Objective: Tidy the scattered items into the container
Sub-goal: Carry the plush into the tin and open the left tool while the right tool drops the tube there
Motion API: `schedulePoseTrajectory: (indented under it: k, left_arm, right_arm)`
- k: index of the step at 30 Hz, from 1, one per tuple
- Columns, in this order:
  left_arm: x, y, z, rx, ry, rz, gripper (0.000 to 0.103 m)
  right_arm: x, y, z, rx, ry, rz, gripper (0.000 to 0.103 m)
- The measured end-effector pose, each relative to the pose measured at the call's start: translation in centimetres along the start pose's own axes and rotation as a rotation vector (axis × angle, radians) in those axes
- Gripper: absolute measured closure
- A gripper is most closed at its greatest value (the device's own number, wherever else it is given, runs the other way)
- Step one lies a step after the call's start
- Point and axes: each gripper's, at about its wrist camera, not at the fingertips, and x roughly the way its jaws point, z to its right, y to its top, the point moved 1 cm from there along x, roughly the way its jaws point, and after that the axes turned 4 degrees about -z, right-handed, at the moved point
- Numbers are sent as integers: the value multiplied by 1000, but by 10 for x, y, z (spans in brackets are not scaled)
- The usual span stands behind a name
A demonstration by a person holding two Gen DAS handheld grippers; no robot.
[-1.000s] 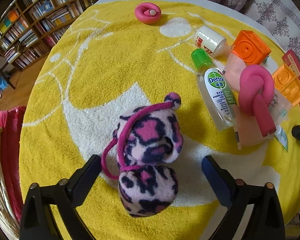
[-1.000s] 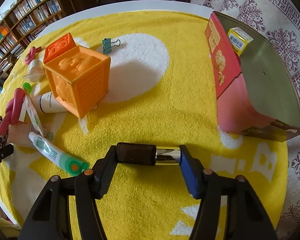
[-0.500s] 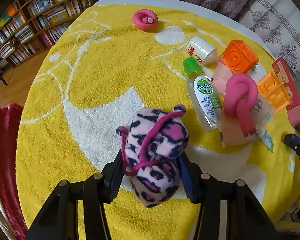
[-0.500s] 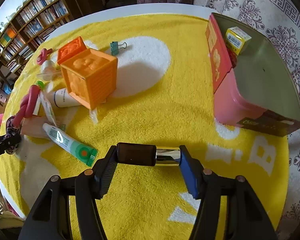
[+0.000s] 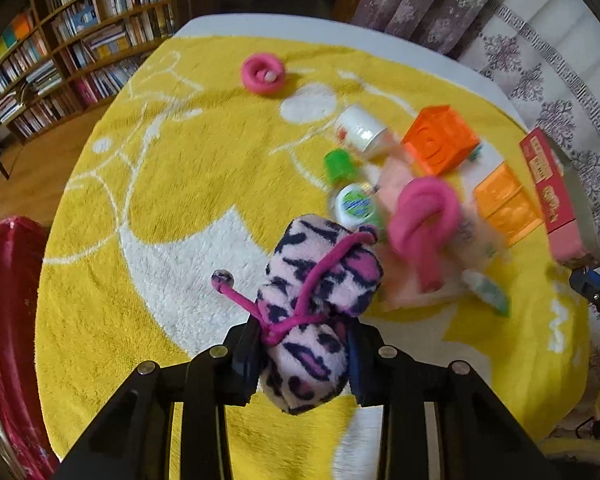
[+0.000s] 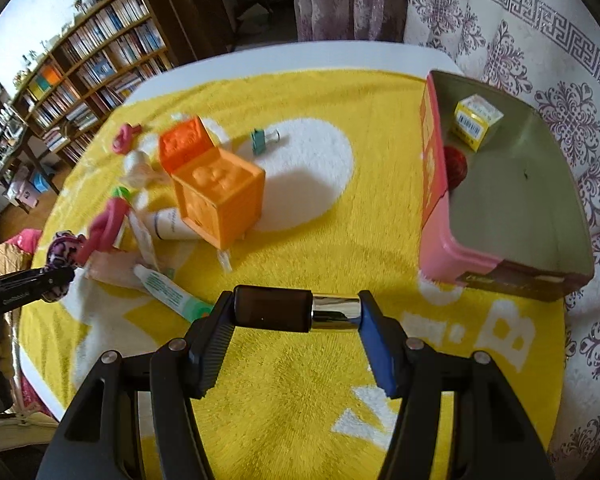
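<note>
Between left gripper [image 5: 304, 354] jaws: leopard-print plush pouch [image 5: 314, 308], clamped at its lower lobe, lifted clear of yellow towel [image 5: 204, 168] covering the surface. Between right gripper [image 6: 296, 312] jaws: dark cylinder with chrome end [image 6: 296, 309], clamped end to end, held crosswise above towel.

Risks, judged:
- Plush soft and squashy, gripped low on one lobe only; upper lobe free to flop, could pull fabric out of jaws on a fast swing.
- Pink drawstring cord [image 5: 252, 304] trailing loose with beaded tip; could snag on clutter while crossing toward container.
- Cylinder smooth, hard, chrome end glossy; pinched on small end faces, so any tilt could roll or pop it out.
- Both loads heading for same box; grippers could crowd each other at rim.
- Pink-walled container [image 6: 436, 248] sits at right edge of towel, well apart from pouch, near cylinder; already holds yellow carton [image 6: 476, 122] and a red item, so drop spot needs picking.

Materials and shapes:
- Towel: looped terry, yellow with white patches.
- Orange cubes [image 6: 216, 196]: embossed, rubbery-looking, one beside another.
- Pink foam twist [image 5: 424, 224]: knotted tube, matte.
- Sanitiser bottle [image 5: 352, 196]: clear plastic, green cap, lying flat.
- Green-tipped tube [image 6: 168, 290]: soft squeeze type, flat on towel.
- Teal binder clip [image 6: 262, 138]: small, metal, alone on white patch.
- Pink coil [image 5: 264, 74]: far side of towel, well apart from rest.
</note>
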Motion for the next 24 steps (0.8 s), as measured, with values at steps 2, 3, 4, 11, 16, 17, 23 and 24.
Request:
schedulePoseTrajectory:
  k: [2, 3, 4, 11, 16, 17, 23, 24]
  left_arm:
    - [-11, 1, 10, 20, 2, 19, 67]
    - [-15, 5, 13, 29, 0, 27, 67]
    - [-21, 9, 20, 37, -3, 34, 67]
    - [-22, 44, 79, 127, -60, 71, 67]
    - [-31, 70, 135, 215, -114, 91, 67]
    - [-33, 73, 148, 238, -125, 96, 67]
    - [-37, 91, 225, 356, -198, 112, 67]
    - [-38, 93, 240, 380, -208, 115, 67]
  right_arm:
    - [-10, 1, 5, -4, 15, 20, 39]
    - [-8, 8, 8, -4, 21, 29, 39]
    - [-12, 8, 12, -2, 27, 36, 39]
    - [-40, 15, 45, 58, 35, 101, 39]
    - [-58, 21, 84, 127, 5, 144, 39]
    - [-60, 23, 91, 138, -3, 150, 39]
    - [-75, 27, 139, 205, -49, 185, 39]
    - [-77, 28, 146, 215, -54, 189, 39]
